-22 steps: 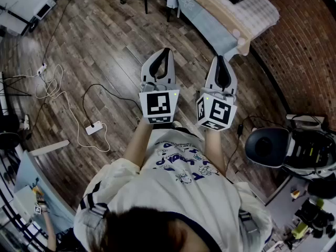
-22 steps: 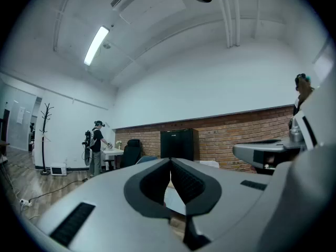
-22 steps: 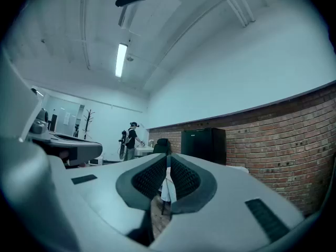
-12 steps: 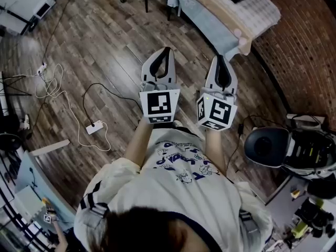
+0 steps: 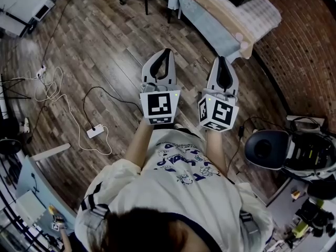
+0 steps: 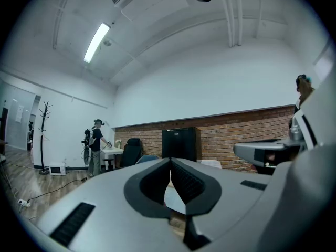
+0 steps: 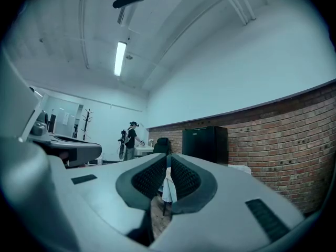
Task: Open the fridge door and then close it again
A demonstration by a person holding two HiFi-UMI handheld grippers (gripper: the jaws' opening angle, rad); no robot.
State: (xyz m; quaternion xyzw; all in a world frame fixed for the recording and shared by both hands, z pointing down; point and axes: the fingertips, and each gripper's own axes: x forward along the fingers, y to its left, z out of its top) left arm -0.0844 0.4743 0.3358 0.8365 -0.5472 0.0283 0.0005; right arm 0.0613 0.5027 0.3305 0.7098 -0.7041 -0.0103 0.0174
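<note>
Brown plank floor [image 5: 105, 51]: wood, a bit shiny. Red wall [image 5: 302, 41]: rough brick. Grey left gripper [image 5: 167, 51] & grey right gripper [image 5: 221, 59]: smooth matt plastic w/ black ribbed pads [image 6: 186, 180]. White printed T-shirt [image 5: 184, 193]: soft cloth. Tall black fridge [image 6: 178, 143]: smooth.

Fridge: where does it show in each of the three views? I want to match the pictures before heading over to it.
Head view: no fridge that I can make out.
Left gripper view: the black fridge stands at the picture's centre, against the brick wall.
Right gripper view: the black fridge is just right of centre, against the same wall.
Shared landmark: the brick wall, which runs down the right side of the head view.
</note>
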